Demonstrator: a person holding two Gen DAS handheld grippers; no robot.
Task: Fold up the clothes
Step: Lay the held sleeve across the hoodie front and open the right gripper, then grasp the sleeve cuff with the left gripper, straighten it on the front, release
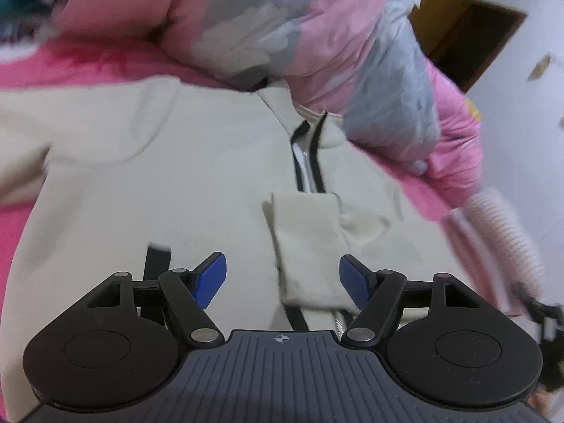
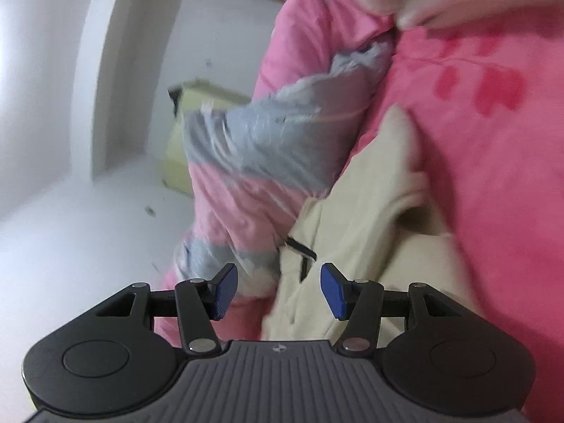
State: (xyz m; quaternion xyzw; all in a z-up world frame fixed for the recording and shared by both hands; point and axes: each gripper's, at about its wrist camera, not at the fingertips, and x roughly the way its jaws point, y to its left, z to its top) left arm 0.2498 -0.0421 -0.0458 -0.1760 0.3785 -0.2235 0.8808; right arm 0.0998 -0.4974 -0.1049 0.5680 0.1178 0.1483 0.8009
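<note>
A cream zip-up jacket [image 1: 158,176] lies spread front-up on a pink bed cover [image 1: 70,67]. Its black-edged zipper [image 1: 306,162] runs down the middle, and one sleeve [image 1: 306,239] is folded across the front. My left gripper [image 1: 283,282] hovers open just above the jacket; the sleeve's cuff end sits between its blue pads without being pressed. In the right wrist view my right gripper [image 2: 278,290] is open at the jacket's [image 2: 370,229] collar edge, with nothing gripped.
A bunched pink and grey quilt [image 1: 299,35] lies against the jacket's collar, also the quilt [image 2: 253,162] left of the right gripper. A white wall [image 2: 88,105] and a pale yellow box [image 2: 176,141] stand beyond the bed. A blurred ribbed sleeve [image 1: 504,225] shows at right.
</note>
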